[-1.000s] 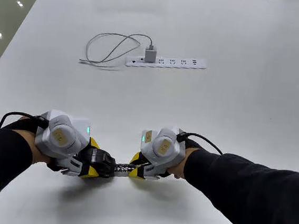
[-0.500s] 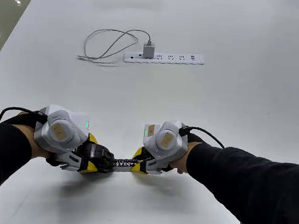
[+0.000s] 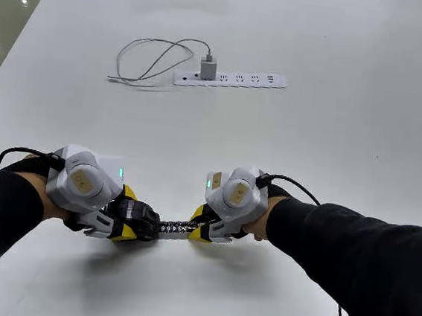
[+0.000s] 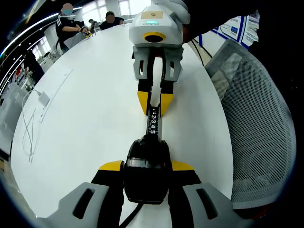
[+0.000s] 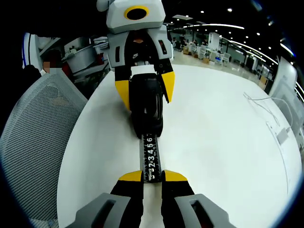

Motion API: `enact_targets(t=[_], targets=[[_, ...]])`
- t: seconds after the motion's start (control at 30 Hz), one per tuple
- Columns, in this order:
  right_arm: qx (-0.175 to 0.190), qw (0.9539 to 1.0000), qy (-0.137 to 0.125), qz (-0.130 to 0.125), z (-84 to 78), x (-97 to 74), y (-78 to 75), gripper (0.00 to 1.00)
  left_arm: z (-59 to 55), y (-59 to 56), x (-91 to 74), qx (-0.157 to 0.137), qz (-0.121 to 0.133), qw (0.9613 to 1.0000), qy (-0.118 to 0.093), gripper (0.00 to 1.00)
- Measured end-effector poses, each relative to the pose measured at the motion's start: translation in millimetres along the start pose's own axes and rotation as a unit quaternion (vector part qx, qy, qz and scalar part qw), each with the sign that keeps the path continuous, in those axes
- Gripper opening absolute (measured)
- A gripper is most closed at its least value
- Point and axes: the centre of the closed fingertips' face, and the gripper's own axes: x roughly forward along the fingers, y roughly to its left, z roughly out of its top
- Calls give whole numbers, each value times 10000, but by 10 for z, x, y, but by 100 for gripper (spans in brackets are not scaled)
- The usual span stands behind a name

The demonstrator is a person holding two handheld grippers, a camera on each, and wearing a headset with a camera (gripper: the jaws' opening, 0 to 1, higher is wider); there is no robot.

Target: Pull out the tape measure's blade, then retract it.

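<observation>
Slightly more blade (image 5: 150, 159) is being drawn from the tape measure (image 4: 147, 171) than a second ago, the body being clamped by the left gripper (image 3: 124, 223) near the surface's (image 3: 272, 149) front edge and the tip being pinched by the right gripper (image 5: 152, 177); the pull-out step seems under way, with further steady parting being called for next.

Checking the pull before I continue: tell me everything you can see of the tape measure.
The tape measure has a black, rounded case, plastic or rubber by its look, held lengthways between the yellow-tipped jaws of the left hand-held gripper, which is shut on it. A short stretch of its blade, dark with white numerals, runs straight out to the right hand-held gripper, which pinches its end. It sits low over the white table; whether it touches cannot be told.
</observation>
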Motion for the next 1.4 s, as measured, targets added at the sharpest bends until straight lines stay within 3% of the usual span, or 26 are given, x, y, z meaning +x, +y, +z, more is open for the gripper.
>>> enact_targets(t=[1.4], targets=[[5, 10000, 59, -20, -172, -159, 2, 10, 7, -3, 4, -20, 45, 10000, 19, 30]])
